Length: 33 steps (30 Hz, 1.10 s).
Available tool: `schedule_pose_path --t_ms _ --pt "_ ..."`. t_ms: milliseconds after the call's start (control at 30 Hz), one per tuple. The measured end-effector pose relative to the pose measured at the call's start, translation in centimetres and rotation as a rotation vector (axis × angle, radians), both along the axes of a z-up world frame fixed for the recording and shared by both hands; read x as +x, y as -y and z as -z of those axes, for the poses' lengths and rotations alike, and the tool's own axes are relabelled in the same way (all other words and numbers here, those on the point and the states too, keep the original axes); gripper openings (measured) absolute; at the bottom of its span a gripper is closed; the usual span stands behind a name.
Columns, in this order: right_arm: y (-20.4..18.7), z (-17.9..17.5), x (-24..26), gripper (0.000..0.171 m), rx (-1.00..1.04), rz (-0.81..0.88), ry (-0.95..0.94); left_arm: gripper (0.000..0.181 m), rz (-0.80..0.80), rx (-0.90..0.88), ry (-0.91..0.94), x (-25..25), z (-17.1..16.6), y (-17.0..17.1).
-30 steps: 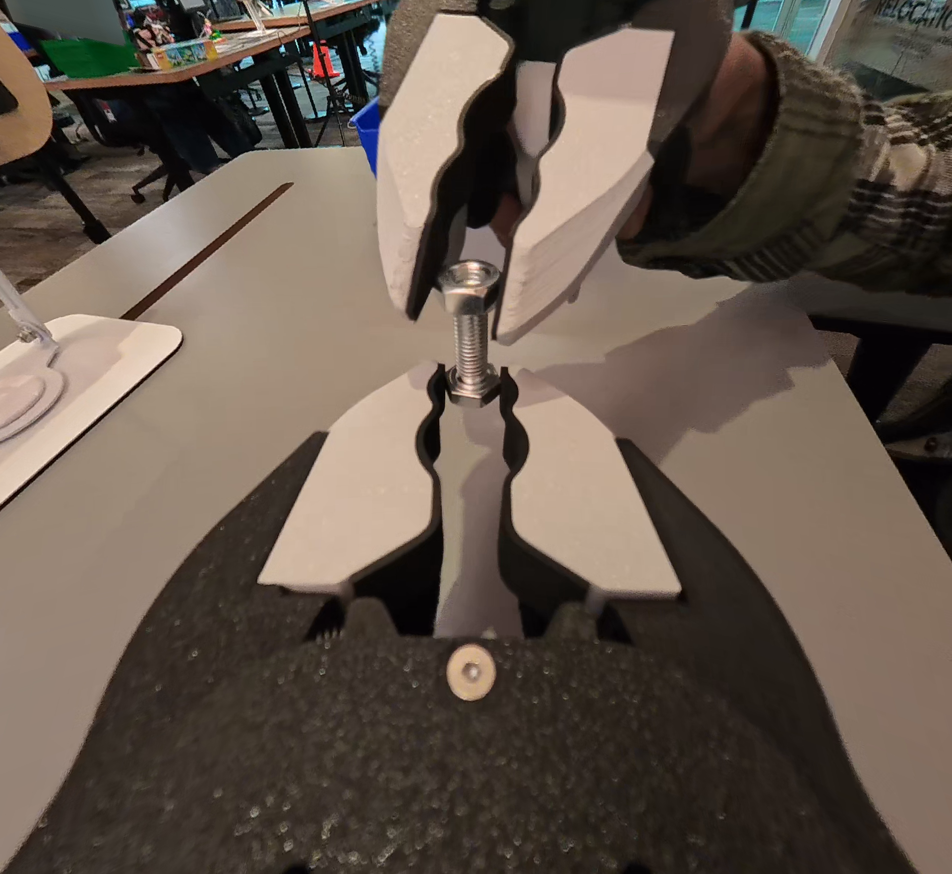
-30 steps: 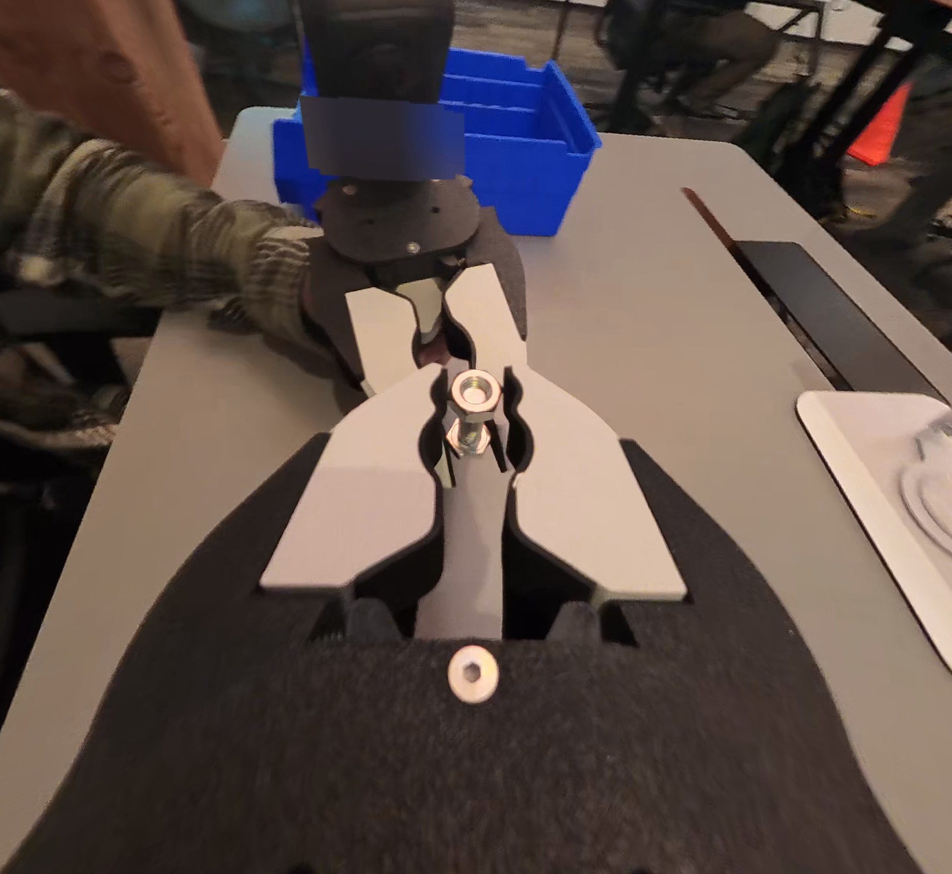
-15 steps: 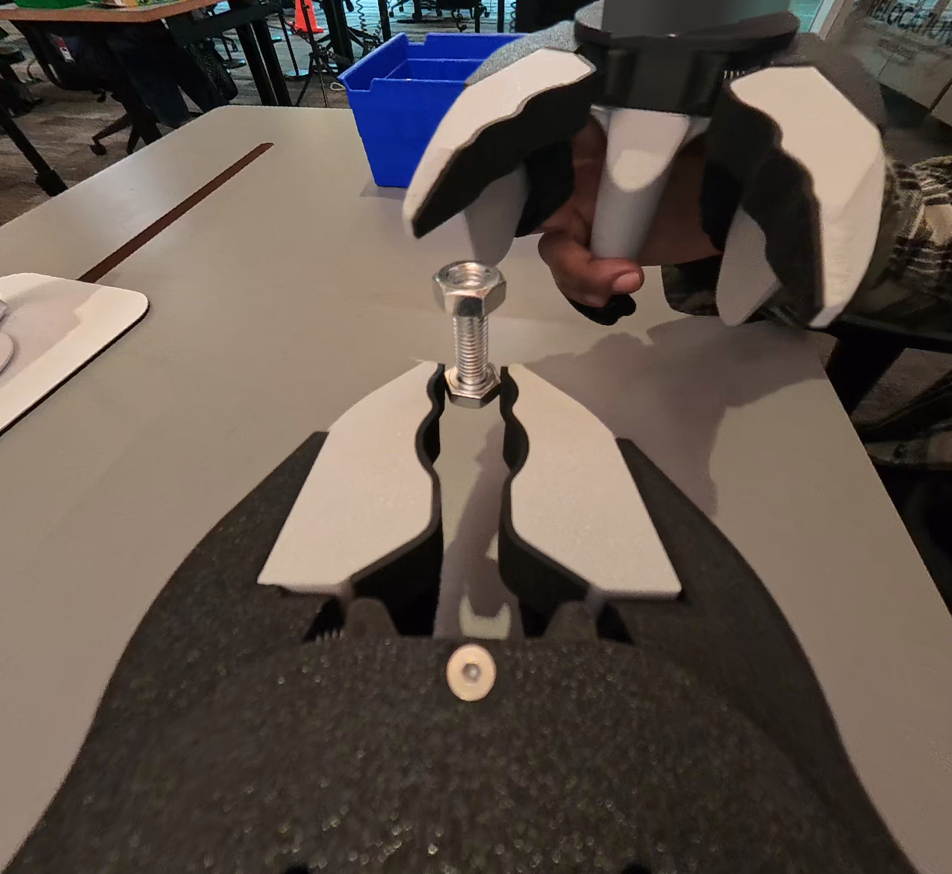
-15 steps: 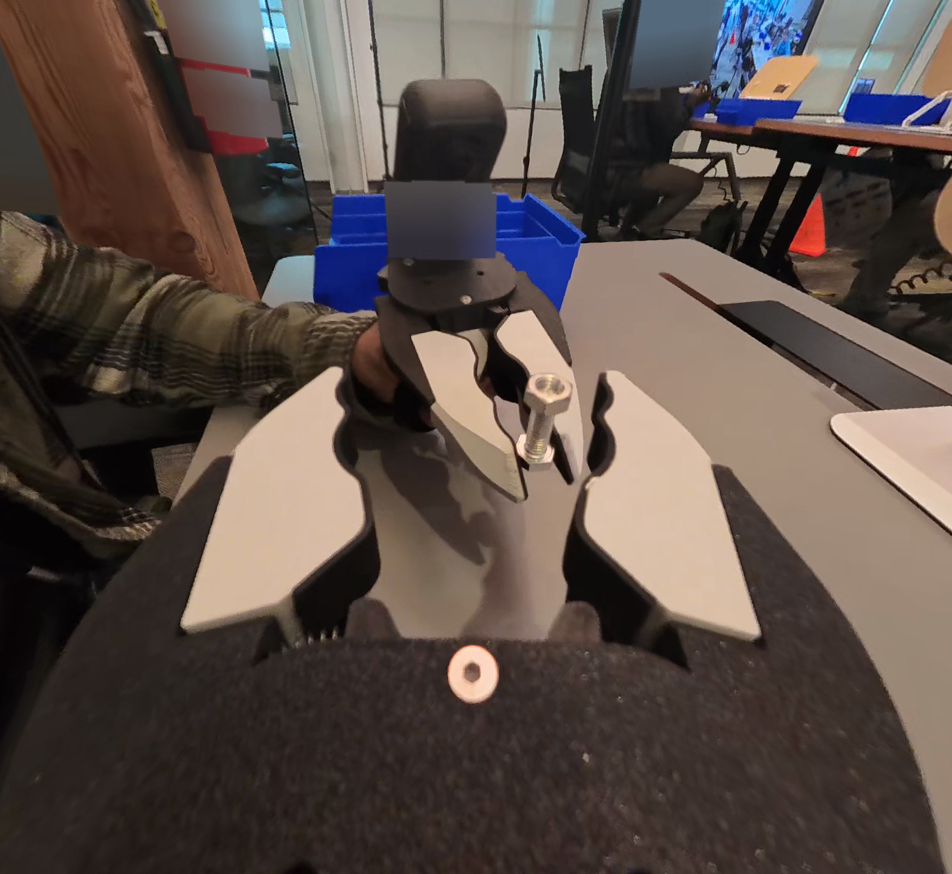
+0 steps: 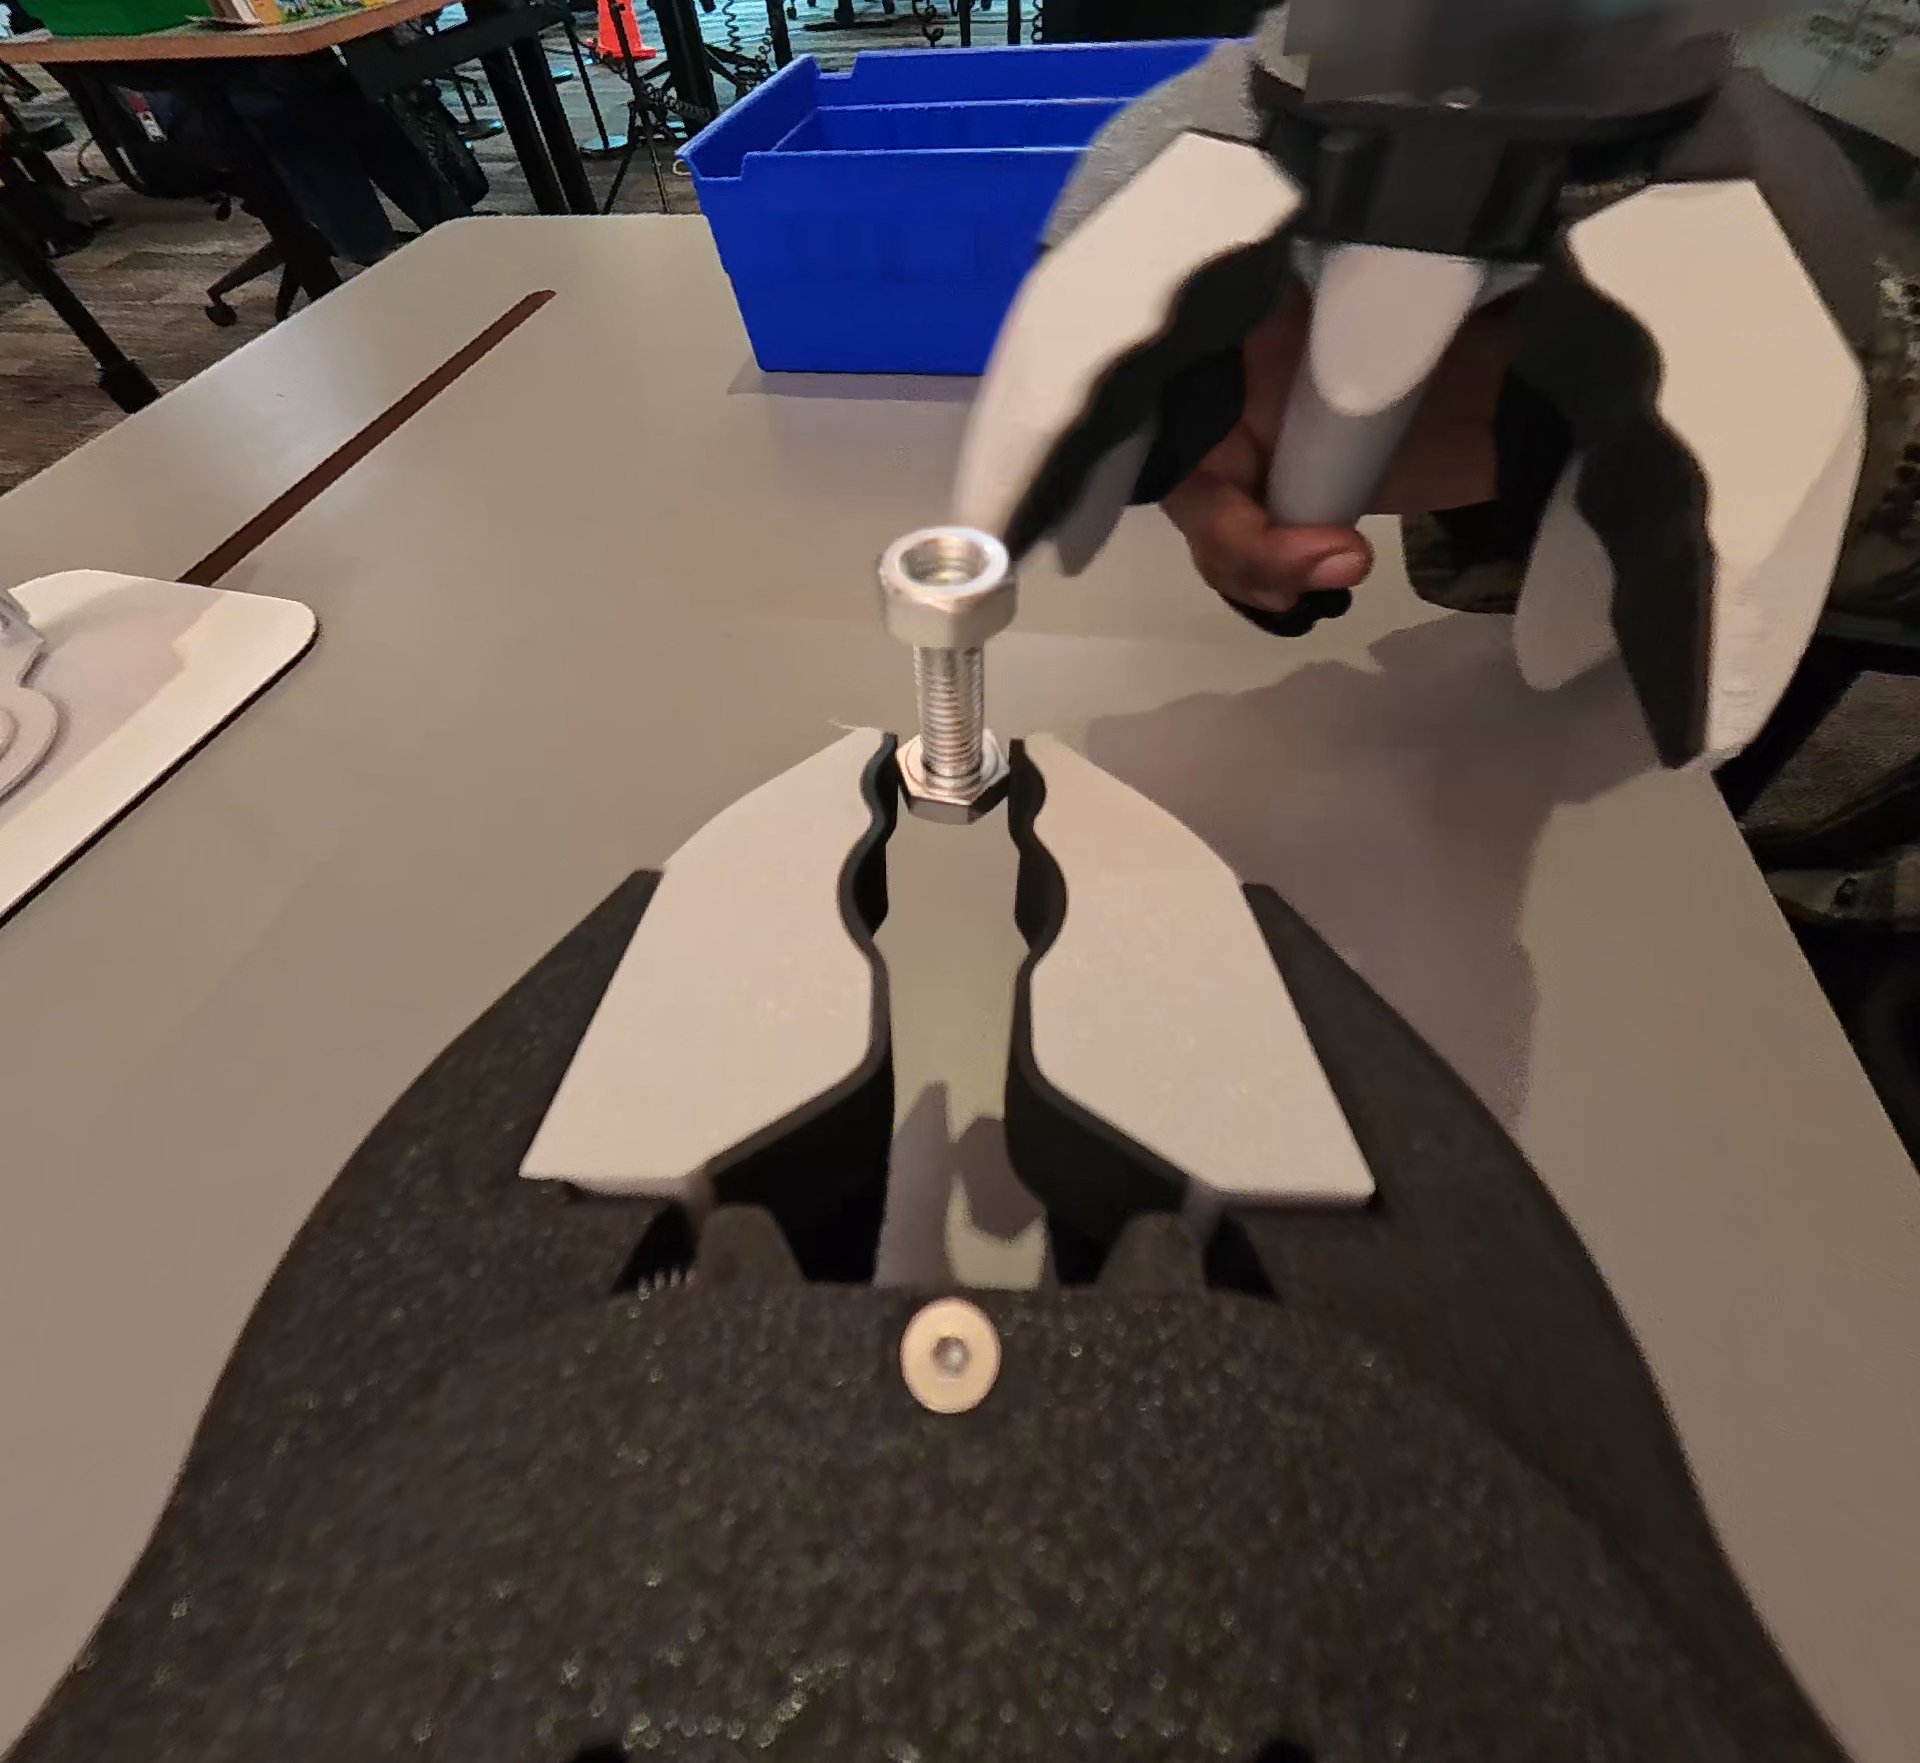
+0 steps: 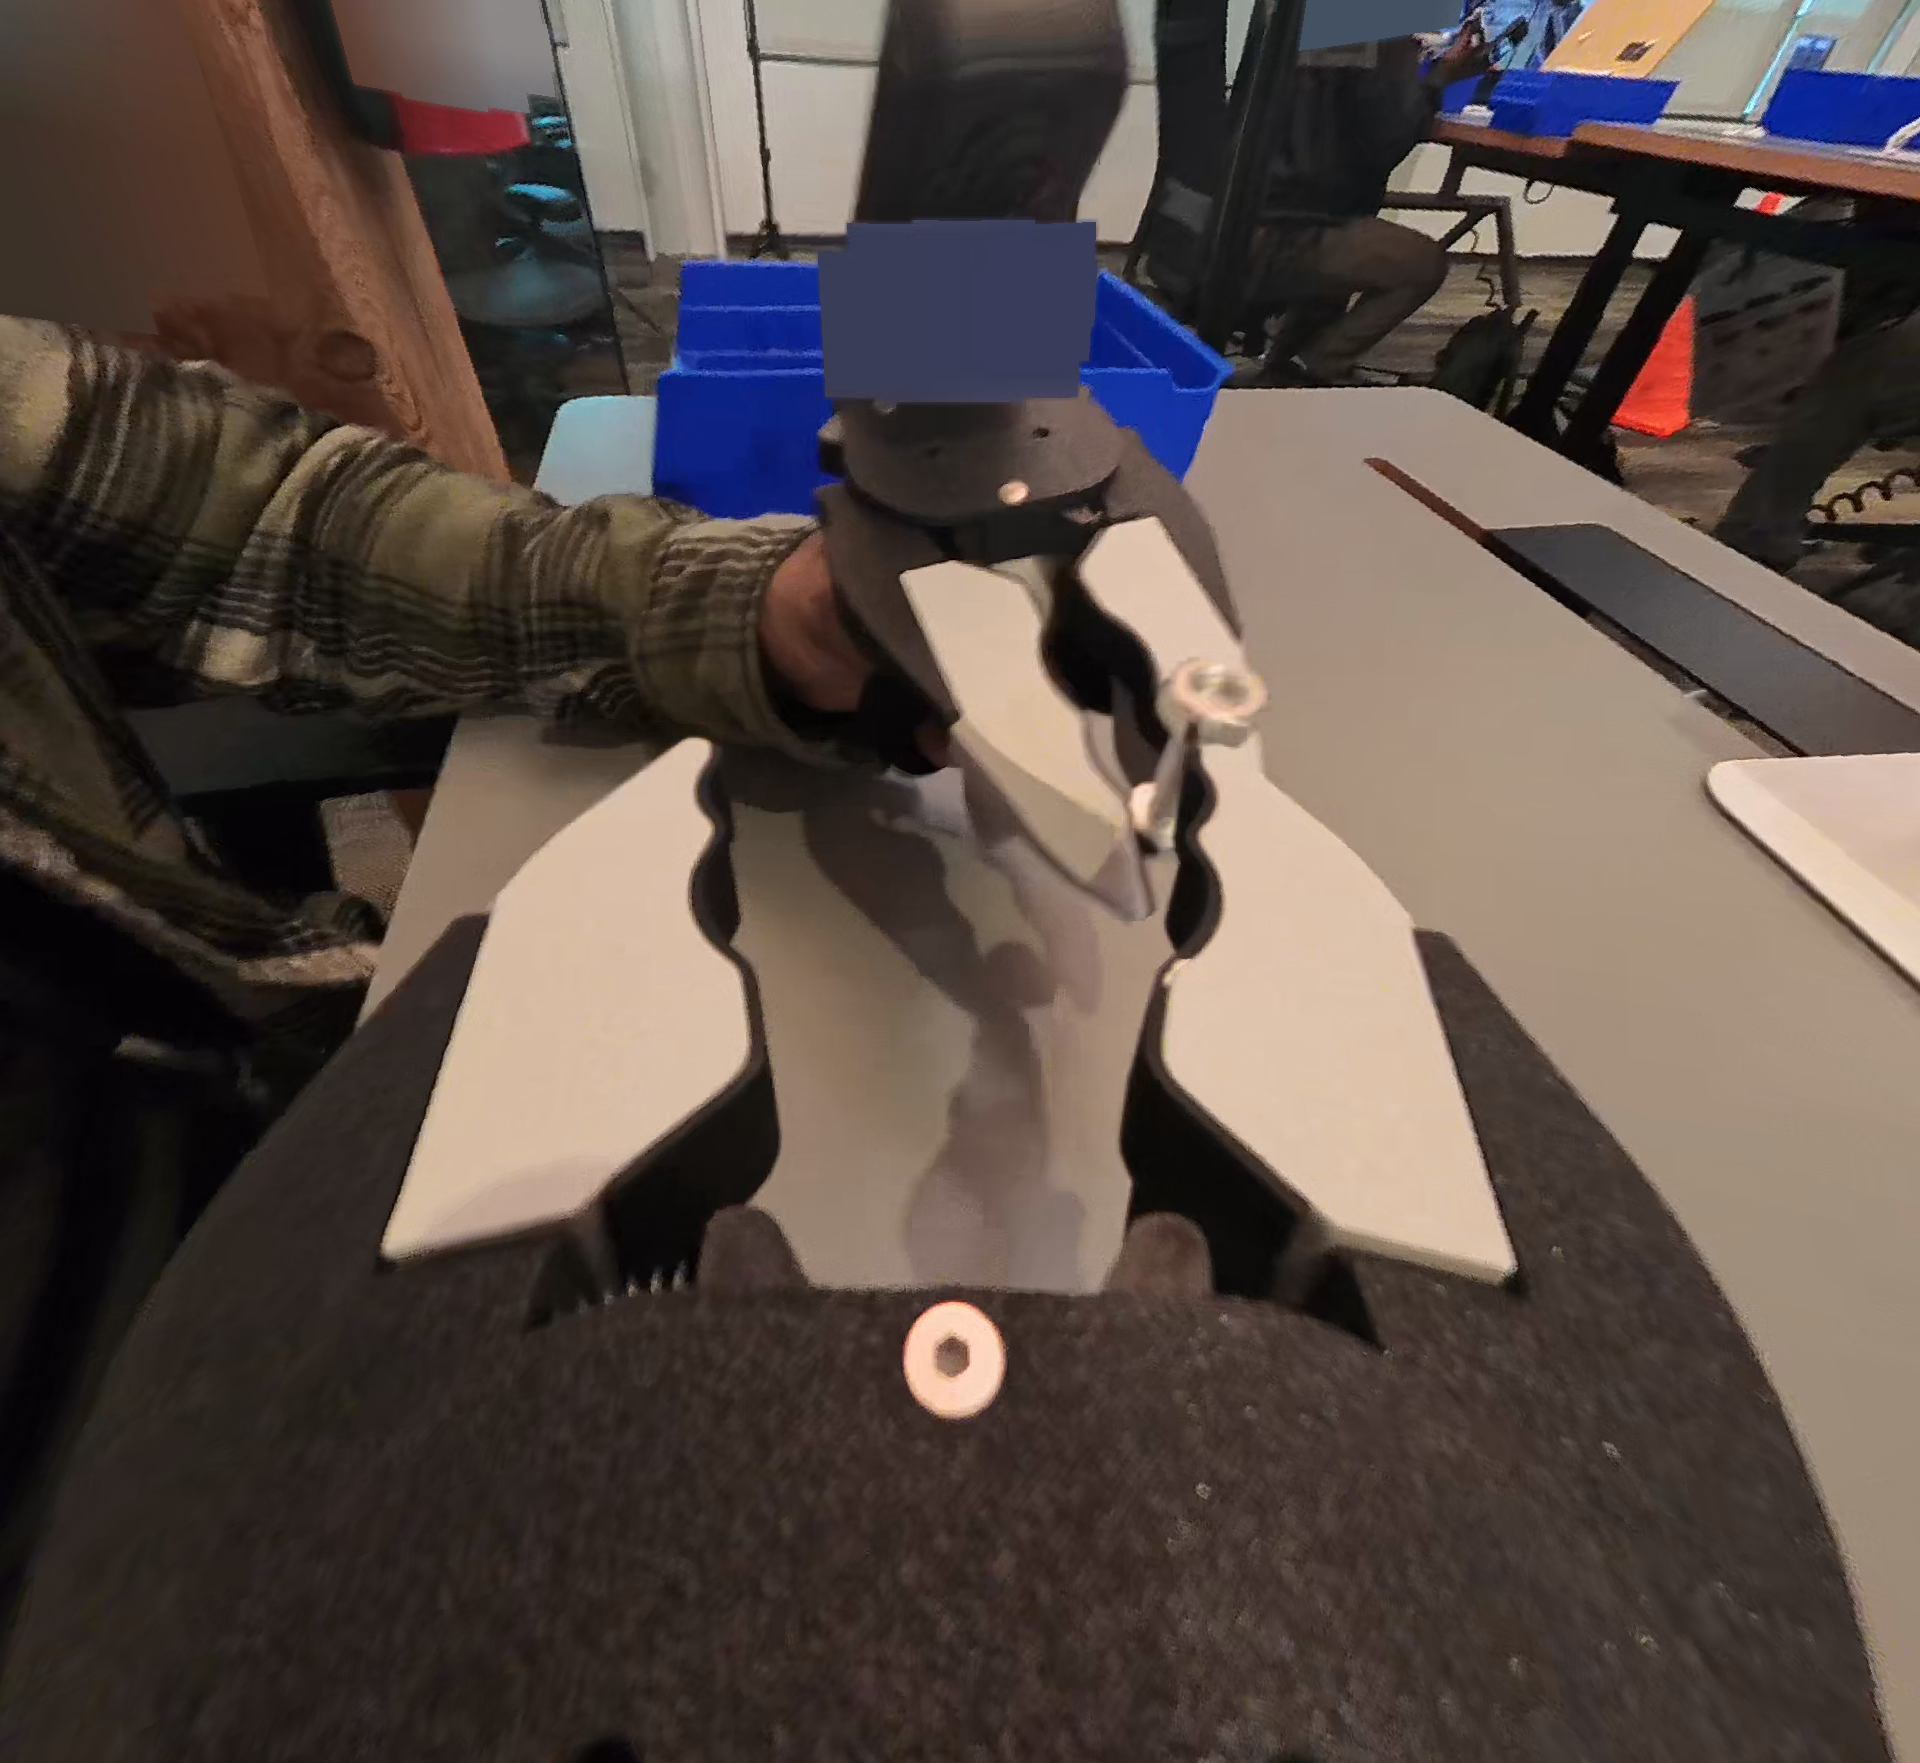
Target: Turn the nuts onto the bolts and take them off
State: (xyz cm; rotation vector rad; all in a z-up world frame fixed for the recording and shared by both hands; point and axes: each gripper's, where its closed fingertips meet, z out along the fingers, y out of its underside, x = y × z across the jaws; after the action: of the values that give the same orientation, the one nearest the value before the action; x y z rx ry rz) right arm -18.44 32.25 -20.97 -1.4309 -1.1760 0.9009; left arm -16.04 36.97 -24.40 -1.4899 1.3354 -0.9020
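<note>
In the left wrist view, the left tongs (image 5: pixel 951 763) are closed down to a narrow gap and pinch the hexagonal head at the bottom of the bolt (image 5: pixel 948 716). The bolt stands upright over the middle of the desk (image 5: pixel 520 570). The nut (image 5: pixel 945 581) sits at the very top of the thread. A second ago the right tongs (image 5: pixel 1340 643) were clamped round that nut. Now they are spread wide and hold nothing, and one fingertip hangs just beside the nut on its right. We read this as a release between turns, to take a fresh bite. The nut is at the top as before, so it is either barely started or almost off. We cannot tell which.

A blue bin (image 5: pixel 883 259) stands near the far edge of the desk, well behind the bolt. A divider splits it. We see nothing in the parts that show, but the floors are hidden.

In the right wrist view, the right tongs (image 6: pixel 956 768) have gone from nearly shut to wide open and are empty. Ahead, the left tongs (image 6: pixel 1138 840) grip the bolt (image 6: pixel 1169 768), which looks blurred and tilted here. The nut (image 6: pixel 1210 695) sits just past the right fingertip. The bin (image 6: pixel 727 425) is mostly hidden, so its contents cannot be judged.
</note>
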Motion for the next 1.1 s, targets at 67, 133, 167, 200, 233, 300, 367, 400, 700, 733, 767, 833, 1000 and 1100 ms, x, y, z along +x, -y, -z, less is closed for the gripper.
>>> schedule_pose_path --t_ms 67,133,167,200,233,300,367,400,700,733,767,833,1000,1100 --pt "0.3 0.3 0.6 0.082 0.006 0.036 0.015 0.02 -0.005 -0.003 0.001 -0.2 -0.1 -0.1" --pt "-0.7 -0.2 1.0 0.087 0.02 0.095 0.015 0.02 -0.001 -0.006 0.005 -0.1 -0.1 -0.1" --pt "-1.3 -0.6 0.9 0.089 0.022 0.106 0.001 0.02 0.005 -0.008 0.003 0.0 0.0 0.0" --pt "-1.7 -1.0 0.7 0.091 0.017 0.101 -0.021 0.02 0.009 -0.007 0.002 0.1 0.0 0.2" --pt "-1.9 -1.2 0.3 0.09 0.002 0.085 -0.041 0.02 0.012 -0.004 -0.001 0.3 0.1 0.3" --pt "-1.0 -0.9 -0.4 0.085 -0.039 0.03 -0.044 0.02 0.01 0.003 -0.006 0.3 0.1 0.3" --pt "0.2 -0.2 -0.1 0.084 -0.019 0.036 -0.005 0.02 0.0 0.007 -0.008 0.2 0.1 0.2" --pt "0.6 0.0 0.3 0.084 -0.006 0.051 0.011 0.02 -0.004 0.005 -0.005 0.1 0.0 0.0" --pt "1.3 -0.4 -0.4 0.082 -0.029 0.007 -0.017 0.02 0.003 -0.005 0.005 0.2 0.0 0.2" --pt "1.5 0.0 0.0 0.089 -0.007 0.043 0.01 0.02 0.0 -0.009 0.008 0.2 -0.1 0.1" --pt "1.1 0.2 0.5 0.092 0.007 0.081 0.029 0.02 0.005 -0.018 0.014 0.1 -0.1 0.1" --pt "-0.2 -0.3 0.7 0.093 0.001 0.107 0.014 0.02 0.011 -0.029 0.021 0.2 -0.1 0.1" --pt "-0.3 -0.7 -1.1 0.098 -0.065 0.031 -0.033 0.02 0.023 -0.021 0.012 0.5 0.0 0.5" --pt "1.0 0.1 0.1 0.091 0.005 0.074 0.044 0.02 0.018 -0.015 0.011 0.4 0.0 0.4"
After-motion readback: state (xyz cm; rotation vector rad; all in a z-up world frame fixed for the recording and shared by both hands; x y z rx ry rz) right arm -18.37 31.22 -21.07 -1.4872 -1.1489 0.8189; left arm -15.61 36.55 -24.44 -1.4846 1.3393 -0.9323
